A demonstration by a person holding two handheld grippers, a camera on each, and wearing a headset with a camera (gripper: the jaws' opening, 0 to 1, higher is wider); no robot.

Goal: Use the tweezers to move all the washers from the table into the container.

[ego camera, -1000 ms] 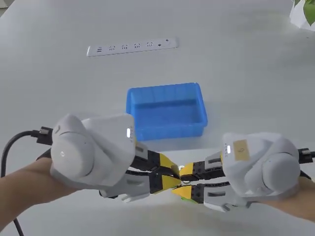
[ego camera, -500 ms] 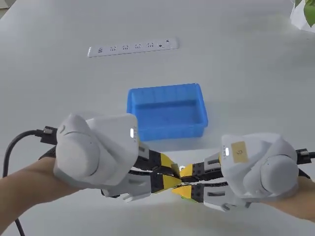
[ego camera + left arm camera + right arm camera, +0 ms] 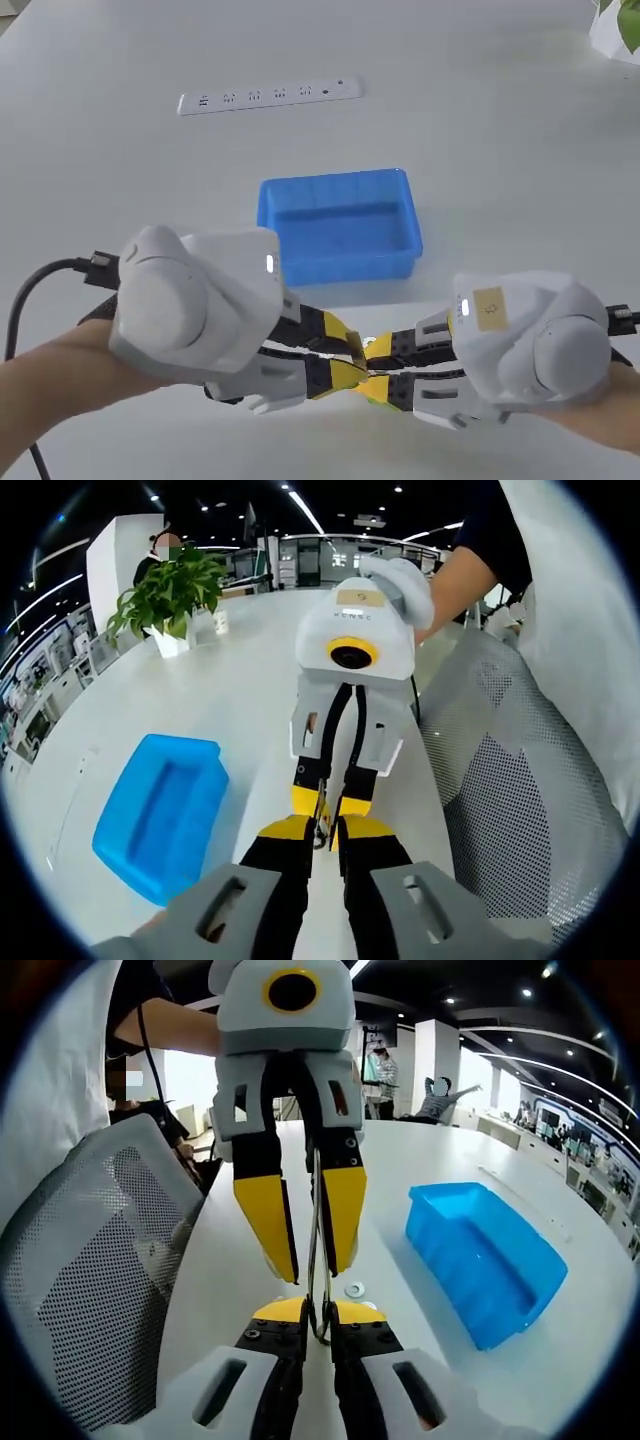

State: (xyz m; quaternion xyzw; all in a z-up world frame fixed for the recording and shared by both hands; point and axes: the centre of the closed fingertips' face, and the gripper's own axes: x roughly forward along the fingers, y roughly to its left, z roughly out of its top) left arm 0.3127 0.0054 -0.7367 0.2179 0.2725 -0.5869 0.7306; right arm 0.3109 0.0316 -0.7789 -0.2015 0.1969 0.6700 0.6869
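My two grippers meet tip to tip near the table's front edge. The right gripper (image 3: 318,1310) is shut on one end of the thin metal tweezers (image 3: 317,1210). The tweezers run up between the yellow fingers (image 3: 268,1220) of the left gripper (image 3: 312,1260), which stand a little apart on either side of them. In the head view the left gripper (image 3: 350,362) comes in from the left and the right gripper (image 3: 385,385) from the right. One washer (image 3: 354,1288) lies on the table just beside the tips. The blue container (image 3: 340,225) stands behind them and looks empty.
A white power strip (image 3: 270,95) lies far back on the table. A potted plant (image 3: 170,595) stands at the far right corner. A mesh chair back (image 3: 90,1260) is near the table's front edge. Bare white table surrounds the container.
Almost nothing differs. The left gripper has crept slightly to the right, and both grippers stay tip to tip with the tweezers between them.
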